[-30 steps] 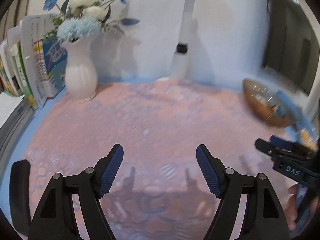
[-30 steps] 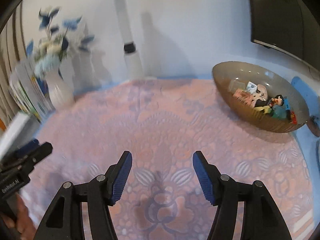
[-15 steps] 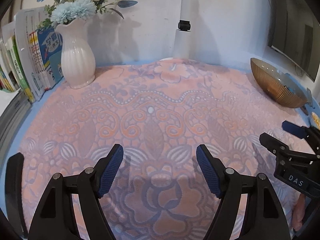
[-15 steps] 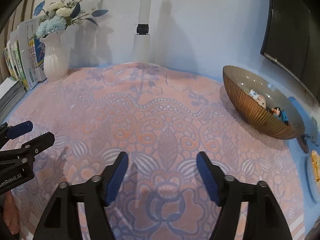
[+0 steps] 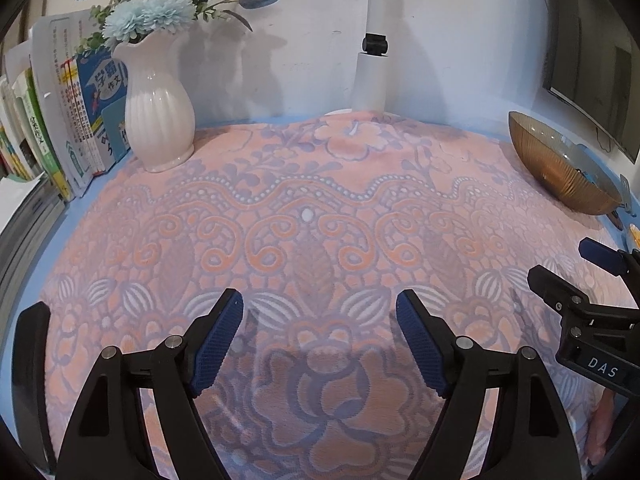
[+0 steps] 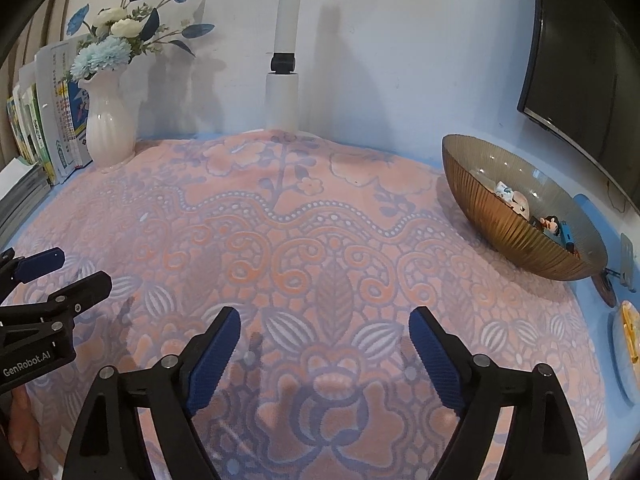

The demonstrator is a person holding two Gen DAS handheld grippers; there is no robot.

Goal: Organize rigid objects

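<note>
Both grippers hold steadier, nearer the cloth (image 6: 320, 208) than a second ago.
Left gripper (image 5: 320, 344) and right gripper (image 6: 324, 352) gape empty, well short of the toy-filled bowl (image 6: 512, 232).

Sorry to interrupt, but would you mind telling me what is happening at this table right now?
A person holds two handheld tools over a pink patterned cloth. The left tool and the right tool are both open and hold nothing. The small toys for the tidying job already lie in the amber ribbed bowl on the right side of the table. A white vase of flowers and a row of books stand at the back left, untouched.
</note>
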